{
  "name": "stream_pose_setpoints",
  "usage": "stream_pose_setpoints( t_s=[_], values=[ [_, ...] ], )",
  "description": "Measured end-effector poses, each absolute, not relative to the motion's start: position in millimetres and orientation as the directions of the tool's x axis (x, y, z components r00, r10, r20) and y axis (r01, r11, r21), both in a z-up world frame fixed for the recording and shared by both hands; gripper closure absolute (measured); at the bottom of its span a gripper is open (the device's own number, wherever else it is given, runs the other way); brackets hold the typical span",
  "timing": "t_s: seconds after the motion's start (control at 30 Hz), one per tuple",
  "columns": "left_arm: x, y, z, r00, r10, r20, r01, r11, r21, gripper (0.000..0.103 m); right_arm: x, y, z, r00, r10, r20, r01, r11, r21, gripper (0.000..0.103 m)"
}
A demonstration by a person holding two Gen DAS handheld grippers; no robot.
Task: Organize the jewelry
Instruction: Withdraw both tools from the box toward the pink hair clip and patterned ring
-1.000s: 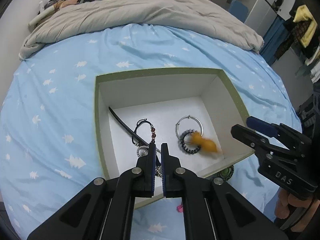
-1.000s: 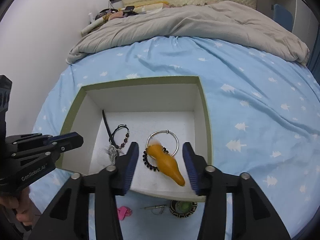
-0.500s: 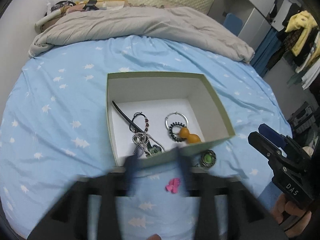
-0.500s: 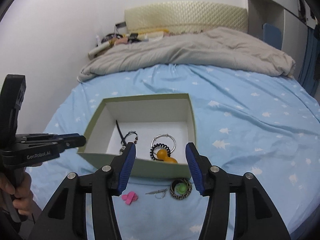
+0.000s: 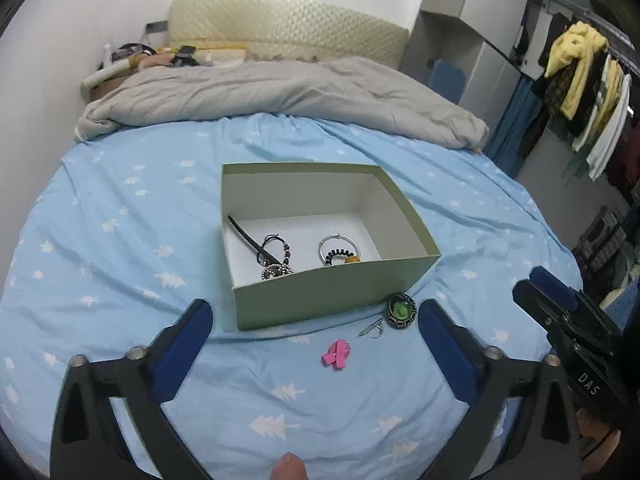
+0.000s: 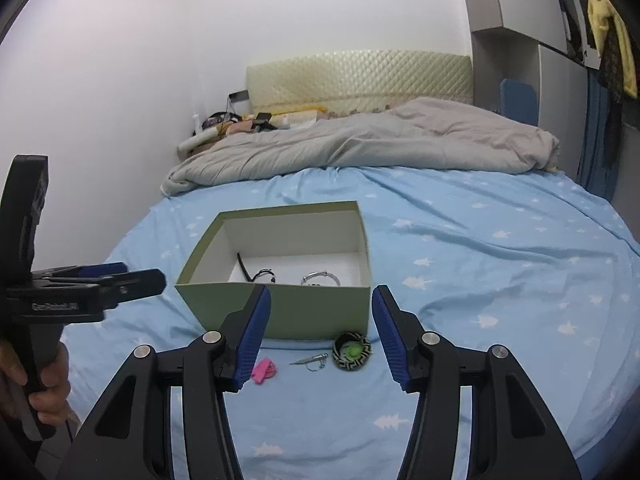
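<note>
Three pieces lie on the bed just before the green box [image 5: 336,300]: pink clip [image 5: 336,354], silver pin [image 5: 372,328], round brooch [image 5: 401,309]. Your left gripper [image 5: 316,354] is opening wide and empty, the clip between its jaws; come down squarely. Your right gripper [image 6: 320,338] stands half apart, empty.

bed [image 5: 120,240] — blue sheet | on it: green box [image 5: 332,300], pink clip [image 5: 337,354], round brooch [image 5: 401,311], grey duvet [image 5: 280,92]

box's near wall [image 5: 332,300] hiding some jewelry (orange piece [image 5: 352,258] mostly), keyring thing [image 5: 372,328] unclear
</note>
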State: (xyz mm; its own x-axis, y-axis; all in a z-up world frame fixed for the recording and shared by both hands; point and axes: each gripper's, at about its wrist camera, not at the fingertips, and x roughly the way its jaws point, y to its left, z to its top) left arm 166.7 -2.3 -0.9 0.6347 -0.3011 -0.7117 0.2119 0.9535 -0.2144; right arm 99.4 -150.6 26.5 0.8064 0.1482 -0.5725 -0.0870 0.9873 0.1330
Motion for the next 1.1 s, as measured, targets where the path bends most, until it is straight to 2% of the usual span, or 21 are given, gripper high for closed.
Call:
stream_pose_setpoints(
  t_s=[0.2, 0.4, 0.73, 1.1],
  values=[
    [149.3, 2.8, -10.0, 0.652, -0.325, -0.685, 0.199, 0.945, -0.259, 0.000, 74.8, -154.8, 19.4, 0.827, 0.141, -0.544, -0.076, 0.987, 0.139, 0.052],
    [128.1, 3.8, -22.8, 0.687, -0.311, -0.657, 0.204, 0.950, -0.236, 0.000, 53.7, -154.6, -3.7, 0.820, 0.123, -0.559, -0.045, 0.988, 0.150, 0.052],
    [108.2, -16.2, -60.0, 0.673, -0.273, -0.688, 0.237, 0.960, -0.149, 0.000, 31.0, -154.9, -49.6, 0.805, 0.089, -0.587, -0.006, 0.990, 0.142, 0.052],
    [131.2, -28.9, -100.7, 0.593, -0.305, -0.745, 0.261, 0.948, -0.181, 0.002, 50.1, -156.1, -71.9, 0.788, 0.081, -0.610, 0.001, 0.991, 0.132, 0.052]
  ],
)
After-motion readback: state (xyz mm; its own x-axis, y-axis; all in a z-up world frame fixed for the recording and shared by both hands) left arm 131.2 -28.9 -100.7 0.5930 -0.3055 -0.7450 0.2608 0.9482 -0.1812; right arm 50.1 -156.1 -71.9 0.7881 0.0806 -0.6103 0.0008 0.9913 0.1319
